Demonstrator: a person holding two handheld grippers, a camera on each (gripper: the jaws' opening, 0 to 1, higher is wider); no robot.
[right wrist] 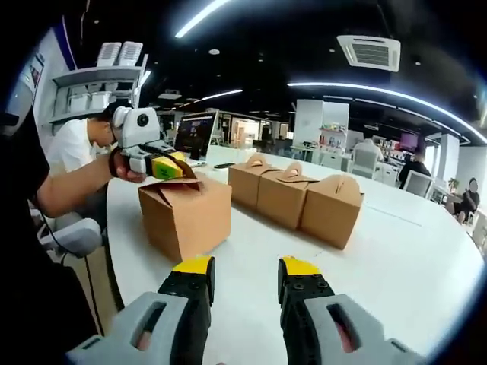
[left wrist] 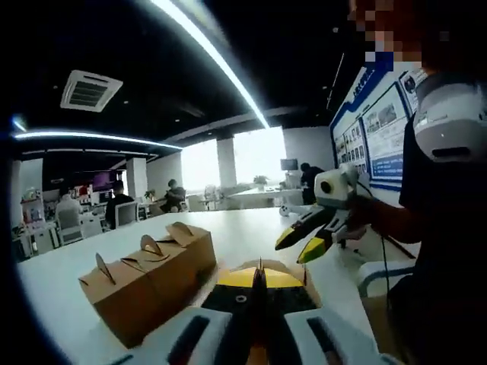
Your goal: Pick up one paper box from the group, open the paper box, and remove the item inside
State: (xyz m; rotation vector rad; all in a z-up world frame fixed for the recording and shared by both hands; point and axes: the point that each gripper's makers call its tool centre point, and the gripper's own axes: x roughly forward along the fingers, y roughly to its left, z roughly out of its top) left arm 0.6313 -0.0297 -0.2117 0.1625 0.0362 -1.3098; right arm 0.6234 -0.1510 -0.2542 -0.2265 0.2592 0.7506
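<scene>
A single brown paper box (right wrist: 186, 217) stands on the white table (right wrist: 396, 258), apart from a row of three matching boxes (right wrist: 293, 198) with folded handle tops. My left gripper (right wrist: 169, 167) sits over the single box's top, its jaws pressed together on the raised top flap (right wrist: 181, 183). In the left gripper view the jaws (left wrist: 259, 283) meet with brown card (left wrist: 283, 265) just behind them, and the row of three boxes (left wrist: 144, 281) lies to the left. My right gripper (right wrist: 247, 268) hangs open in front of the single box, holding nothing; it also appears open (left wrist: 308, 237) above the table.
The person's arm (right wrist: 72, 186) reaches in from the left, with their body close by (left wrist: 445, 228). The table edge curves near a chair (right wrist: 72, 236). Office desks and seated people fill the background (right wrist: 415, 163). Posters (left wrist: 380, 133) hang on the wall.
</scene>
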